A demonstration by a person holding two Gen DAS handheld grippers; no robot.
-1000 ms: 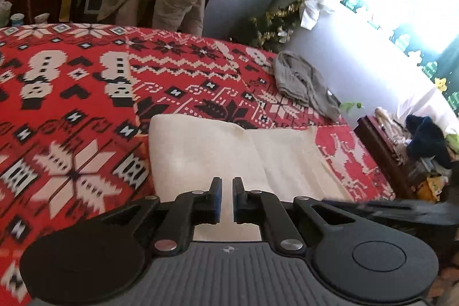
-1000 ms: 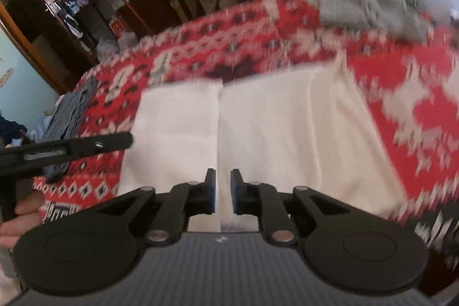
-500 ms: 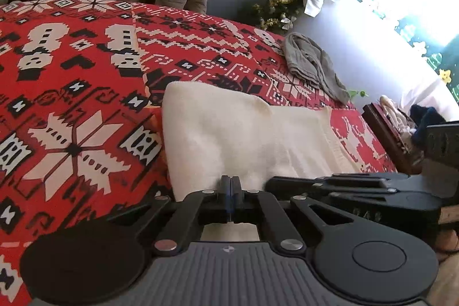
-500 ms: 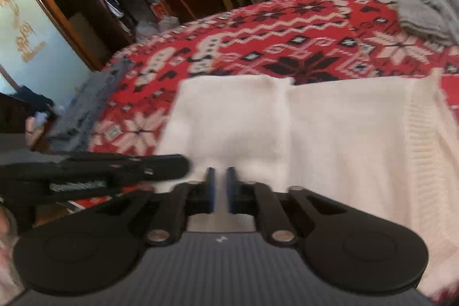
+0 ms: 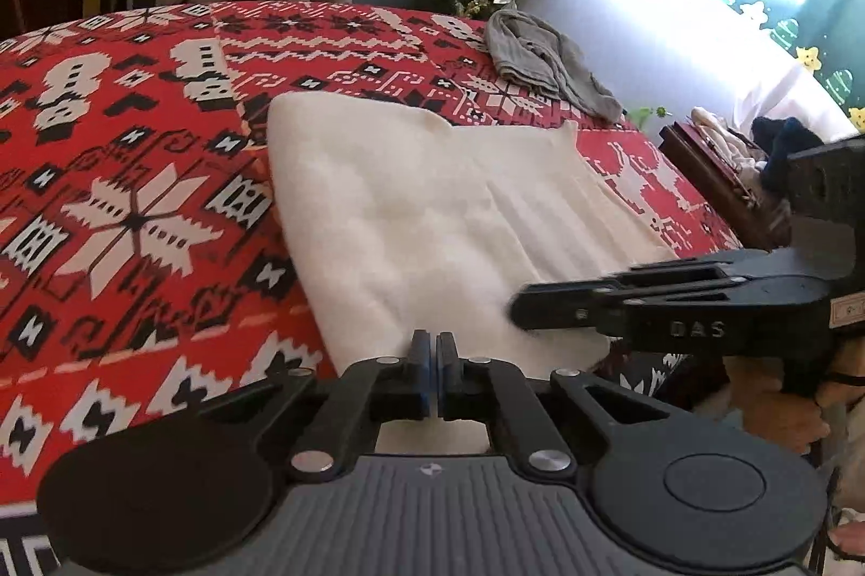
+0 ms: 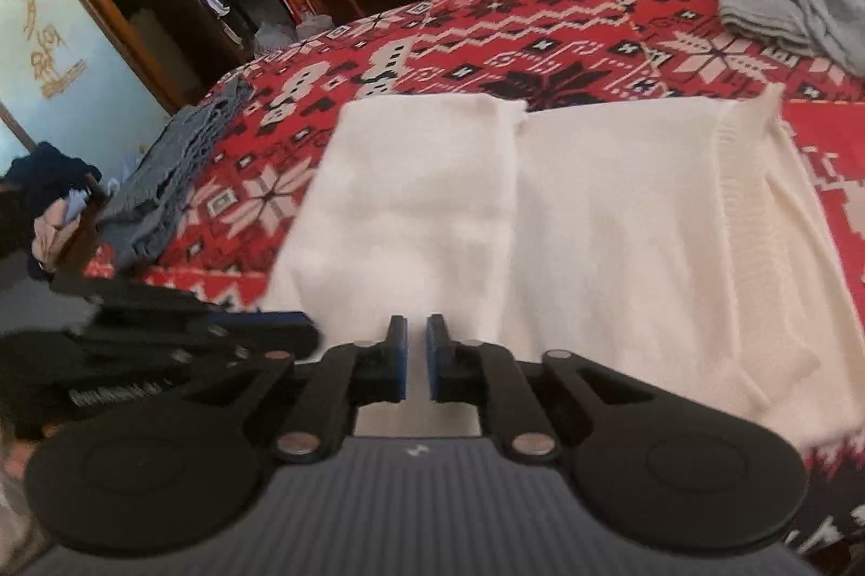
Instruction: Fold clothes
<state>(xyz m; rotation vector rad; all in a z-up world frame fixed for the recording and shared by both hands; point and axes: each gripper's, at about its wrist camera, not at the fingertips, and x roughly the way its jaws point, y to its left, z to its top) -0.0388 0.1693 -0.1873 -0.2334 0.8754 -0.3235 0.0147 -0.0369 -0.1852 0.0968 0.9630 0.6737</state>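
Both tools have sunk toward the near hem of the white sweater (image 5: pixel 432 208) on the red blanket (image 5: pixel 135 176), left gripper (image 5: pixel 434 373) pressed together, right gripper (image 6: pixel 416 360) nearly shut on nothing; both should pinch that near edge evenly before folding it away.

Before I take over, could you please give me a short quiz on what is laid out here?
1. True or false: the white sweater lies flat on the red patterned blanket.
2. Multiple choice: the crumpled garment beyond the sweater is A grey, B blue, C green.
3. In the right wrist view, what lies at the blanket's left edge?

Key: 1 true. 2 A. 3 a grey-blue knit garment.
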